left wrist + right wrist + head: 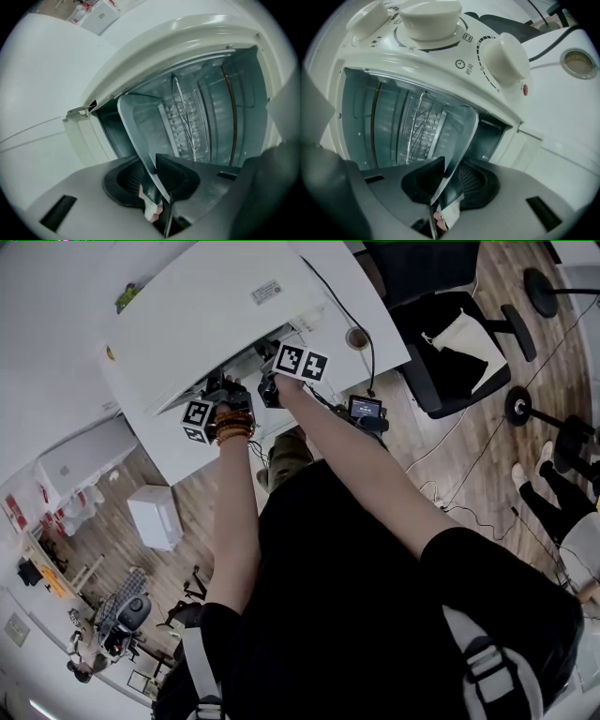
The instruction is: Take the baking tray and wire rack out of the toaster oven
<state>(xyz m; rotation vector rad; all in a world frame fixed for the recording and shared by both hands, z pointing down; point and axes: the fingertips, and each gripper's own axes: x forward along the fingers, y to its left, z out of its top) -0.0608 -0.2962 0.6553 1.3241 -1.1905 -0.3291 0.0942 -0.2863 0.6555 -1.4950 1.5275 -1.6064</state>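
Note:
The cream toaster oven (440, 65) stands open on a white table (206, 315). A metal baking tray (140, 126) sticks partway out of the cavity, seen tilted in both gripper views. My left gripper (150, 171) is shut on the tray's near rim. My right gripper (449, 176) pinches the same tray (457, 126) at its rim on the other side. The wire rack (185, 117) sits behind the tray, deeper inside the oven, and shows again as the wire rack (419, 124). In the head view the left gripper (223, 395) and right gripper (270, 382) are side by side at the oven front.
Three round knobs (504, 56) sit on the oven's control panel. A cable runs over the table past a round grommet (579, 63). A small screen device (365, 409) and a black office chair (450, 343) are to the right, with weights (525, 404) on the wooden floor.

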